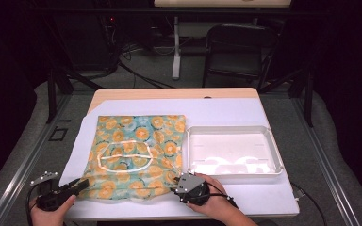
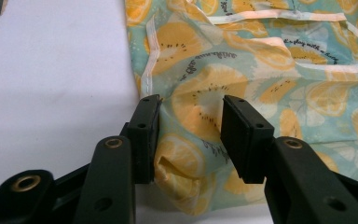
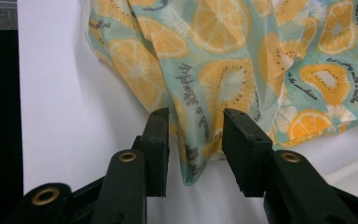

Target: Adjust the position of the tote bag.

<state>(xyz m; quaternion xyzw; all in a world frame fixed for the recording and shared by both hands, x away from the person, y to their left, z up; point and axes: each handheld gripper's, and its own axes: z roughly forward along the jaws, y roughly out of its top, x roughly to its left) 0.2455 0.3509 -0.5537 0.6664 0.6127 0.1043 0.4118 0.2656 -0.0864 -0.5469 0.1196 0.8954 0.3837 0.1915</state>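
A teal cloth printed with orange slices (image 1: pixel 136 150) lies spread flat on the white-covered table (image 1: pixel 226 110), with a pale strap looped across its middle. My left gripper (image 1: pixel 82 182) is at the cloth's near left corner. In the left gripper view the cloth (image 2: pixel 261 70) bunches up between the jaws of that gripper (image 2: pixel 191 116), which stand well apart and do not pinch it. My right gripper (image 1: pixel 175 181) is at the near right corner. There a hanging fold of cloth (image 3: pixel 223 60) passes between its open jaws (image 3: pixel 196 126), with gaps on both sides.
A shallow white tray (image 1: pixel 273 150) sits to the right of the cloth, close beside my right gripper. A dark chair (image 1: pixel 240 47) and cables stand beyond the table's far edge. The near table edge runs just under both hands.
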